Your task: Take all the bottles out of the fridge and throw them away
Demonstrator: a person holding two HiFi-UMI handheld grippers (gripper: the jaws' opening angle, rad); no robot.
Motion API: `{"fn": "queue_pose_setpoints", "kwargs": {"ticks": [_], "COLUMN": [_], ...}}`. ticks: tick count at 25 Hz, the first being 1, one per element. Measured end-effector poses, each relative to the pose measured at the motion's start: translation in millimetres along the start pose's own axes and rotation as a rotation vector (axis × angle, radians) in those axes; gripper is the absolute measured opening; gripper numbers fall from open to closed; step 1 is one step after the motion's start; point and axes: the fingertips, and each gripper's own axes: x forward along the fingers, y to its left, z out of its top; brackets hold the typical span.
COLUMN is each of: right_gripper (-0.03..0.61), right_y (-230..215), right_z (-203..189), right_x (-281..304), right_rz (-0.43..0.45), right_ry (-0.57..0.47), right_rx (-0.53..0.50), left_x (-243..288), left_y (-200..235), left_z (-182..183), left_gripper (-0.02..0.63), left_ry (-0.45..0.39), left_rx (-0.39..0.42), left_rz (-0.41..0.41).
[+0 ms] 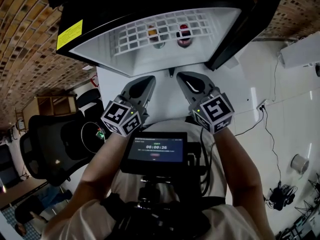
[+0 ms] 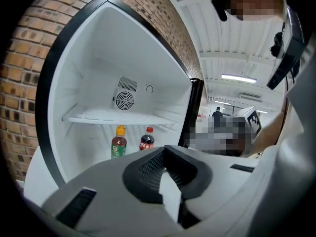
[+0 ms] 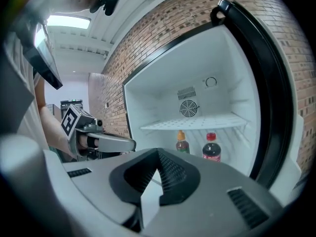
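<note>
Under the white shelf [image 2: 113,117] of the open fridge [image 2: 74,73], a yellow-capped bottle [image 2: 118,142] and a red-capped cola bottle [image 2: 146,139] are standing side by side. You are holding the left gripper [image 1: 149,80] and right gripper [image 1: 183,77] before the fridge, both with jaws pressed together on nothing, apart from the bottles.

Brick wall [image 1: 22,49] fills the upper left of my head view. Black office chair [image 1: 50,144] at left, with a wooden shelf unit [image 1: 50,105] just above it. At right, a black cable [image 1: 268,134] trails over the white floor [image 1: 292,114]. A small spool [image 1: 300,163] lies near it.
</note>
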Motion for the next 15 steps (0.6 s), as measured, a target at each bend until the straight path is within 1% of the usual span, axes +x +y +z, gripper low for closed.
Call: {"fn": "queue_pose_setpoints", "kwargs": {"ticks": [2,15], "right_gripper": [0.006,0.006], "right_y": [-4.4,-12.9], "right_z": [-0.4,-3.8], "right_x": [-3.3,-14.7], "right_rz": [-0.006,-0.015], "right_ry": [-0.003,-0.029], "right_rx": [0.003,0.024], "left_x": [3.8,14.4], "left_y": [-2.2,-7.7], "left_z": [1.5,-2.0], "left_gripper": [0.005,0.005], "left_ry": [-0.006,0.023], "left_rx": [-0.005,-0.007], "left_rz": [-0.002,0.008]}}
